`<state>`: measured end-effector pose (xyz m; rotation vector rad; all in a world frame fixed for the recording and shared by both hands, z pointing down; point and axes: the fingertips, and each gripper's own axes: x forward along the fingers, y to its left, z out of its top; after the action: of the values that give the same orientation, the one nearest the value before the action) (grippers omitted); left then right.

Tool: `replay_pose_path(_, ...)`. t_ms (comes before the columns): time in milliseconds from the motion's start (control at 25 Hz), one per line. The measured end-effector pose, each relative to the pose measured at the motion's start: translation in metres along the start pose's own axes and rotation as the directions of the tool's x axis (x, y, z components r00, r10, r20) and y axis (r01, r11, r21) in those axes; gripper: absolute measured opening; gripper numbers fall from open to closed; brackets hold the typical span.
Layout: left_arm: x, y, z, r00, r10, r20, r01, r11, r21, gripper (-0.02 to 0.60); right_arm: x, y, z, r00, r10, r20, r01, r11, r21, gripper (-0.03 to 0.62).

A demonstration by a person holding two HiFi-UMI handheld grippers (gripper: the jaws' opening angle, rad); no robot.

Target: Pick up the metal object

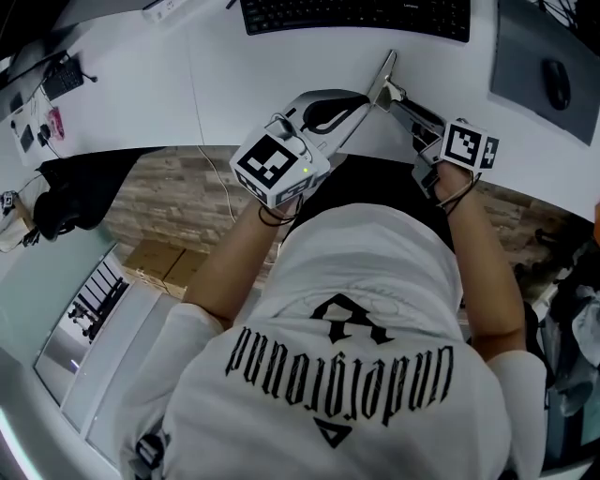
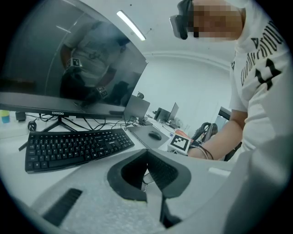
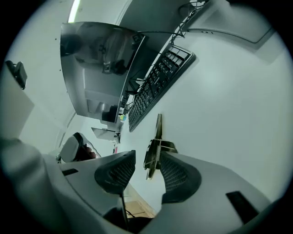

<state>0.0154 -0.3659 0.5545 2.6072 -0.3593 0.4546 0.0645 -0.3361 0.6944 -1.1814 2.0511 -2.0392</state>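
The metal object (image 1: 384, 77) is a slim silver clip with a spring, lying on the white desk (image 1: 141, 103) near its front edge. The right gripper view shows the clip (image 3: 158, 137) standing between my right gripper's (image 3: 147, 158) two dark pads. Those jaws are open: the right pad (image 3: 176, 176) is close beside the clip and the left pad is well clear of it. From the head view, my right gripper (image 1: 401, 101) comes in from the right. My left gripper (image 1: 366, 101) points at the clip's near end from the left. Its (image 2: 146, 155) pad tips meet, so it is shut.
A black keyboard (image 1: 356, 14) lies at the back of the desk, with a mouse (image 1: 556, 82) on a grey pad (image 1: 530, 52) to the right. A monitor (image 2: 68, 59) stands behind the keyboard (image 2: 73, 148). A thin cable (image 1: 195, 94) crosses the desk on the left.
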Motion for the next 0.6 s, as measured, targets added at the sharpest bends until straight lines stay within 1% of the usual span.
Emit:
replay_pose_path(160, -0.001, 0.01, -0.009, 1.0, 0.008, -0.013, -0.009, 1.0, -0.024, 0.015, 0.013, 0.0, 0.002, 1.0, 0.01, -0.006, -0.01, 1.0, 0.027, 0.152)
replay_pose_path(360, 0.001, 0.01, -0.015, 1.0, 0.02, -0.016, -0.021, 0.999, -0.036, 0.014, 0.018, -0.004, 0.0, 1.0, 0.006, -0.029, -0.005, 0.999, 0.046, 0.15)
replay_pose_path(480, 0.0, 0.011, -0.016, 1.0, 0.026, -0.017, -0.027, 0.999, -0.045, 0.015, 0.018, -0.004, -0.001, 0.999, 0.002, -0.032, 0.0, 0.998, 0.058, 0.104)
replay_pose_path(600, -0.001, 0.011, -0.018, 0.999, 0.031, -0.022, -0.032, 0.998, -0.052, 0.014, 0.019, 0.0, -0.001, 1.0, 0.006, -0.027, -0.004, 0.999, 0.046, 0.056)
